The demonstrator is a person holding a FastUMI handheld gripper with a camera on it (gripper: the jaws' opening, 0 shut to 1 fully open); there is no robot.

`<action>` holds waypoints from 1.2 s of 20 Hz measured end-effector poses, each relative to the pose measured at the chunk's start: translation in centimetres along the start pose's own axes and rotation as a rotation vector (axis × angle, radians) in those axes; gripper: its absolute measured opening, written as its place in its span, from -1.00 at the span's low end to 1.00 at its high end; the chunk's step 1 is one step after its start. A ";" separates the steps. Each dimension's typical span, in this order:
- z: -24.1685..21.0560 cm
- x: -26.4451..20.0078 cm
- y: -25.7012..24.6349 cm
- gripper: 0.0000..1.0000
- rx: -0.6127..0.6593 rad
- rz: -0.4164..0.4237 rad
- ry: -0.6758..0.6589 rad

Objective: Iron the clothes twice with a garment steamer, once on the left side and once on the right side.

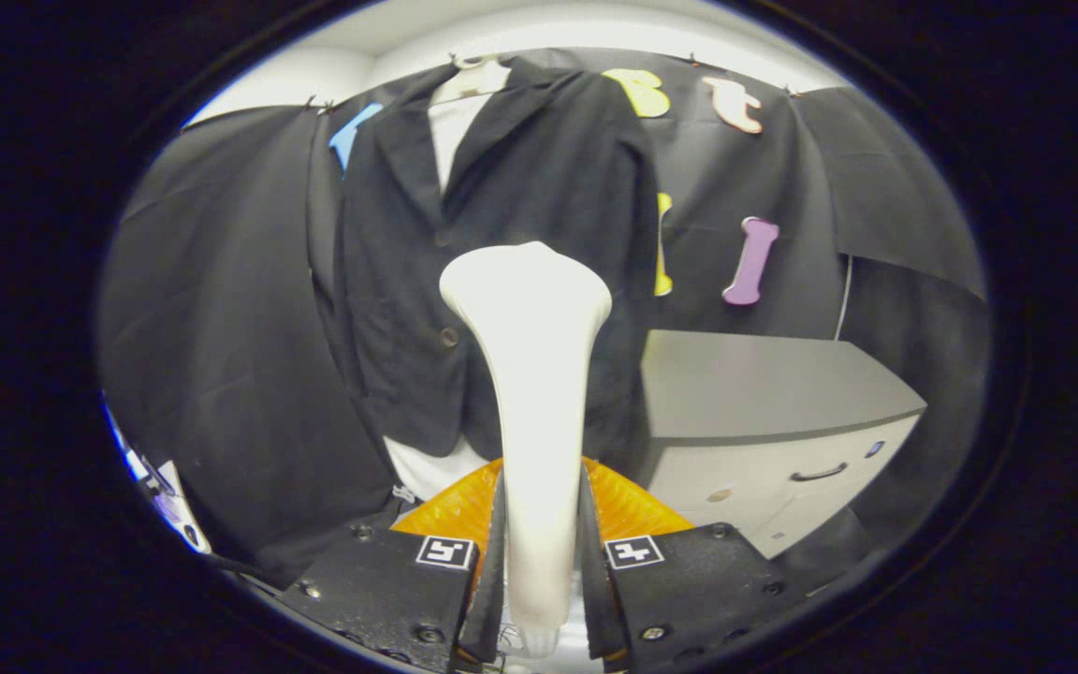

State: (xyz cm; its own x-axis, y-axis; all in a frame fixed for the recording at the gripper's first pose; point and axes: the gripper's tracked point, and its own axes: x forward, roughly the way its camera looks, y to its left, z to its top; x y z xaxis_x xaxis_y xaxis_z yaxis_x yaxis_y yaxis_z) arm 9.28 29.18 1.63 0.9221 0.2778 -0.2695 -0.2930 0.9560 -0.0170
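Observation:
A black jacket [502, 187] hangs on a pale hanger over a white shirt [450, 131], straight ahead against the booth wall. A white garment steamer [531, 374] stands upright between my fingers, its wide head level with the jacket's lower buttons and slightly right of them. My gripper [539, 562] is shut on the steamer's handle, both black fingers [389, 585] pressing its sides. Whether the head touches the cloth I cannot tell. The shirt's white hem [427, 468] shows below the jacket.
A grey-topped white cabinet [764, 412] with a drawer handle stands to the right of the jacket, close by. An orange ribbed object [633, 510] lies just beyond my fingers, behind the steamer. Black cloth covers the wall to the left and right.

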 end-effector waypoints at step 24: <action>-5.6 -16.4 -31.8 -0.24 0.143 -0.052 -0.127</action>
State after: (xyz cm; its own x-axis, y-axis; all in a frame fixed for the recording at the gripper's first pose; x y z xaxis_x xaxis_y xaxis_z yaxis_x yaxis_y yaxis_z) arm 2.04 -6.27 1.17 0.9623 0.2284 -0.1479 -0.2132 0.9706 0.1120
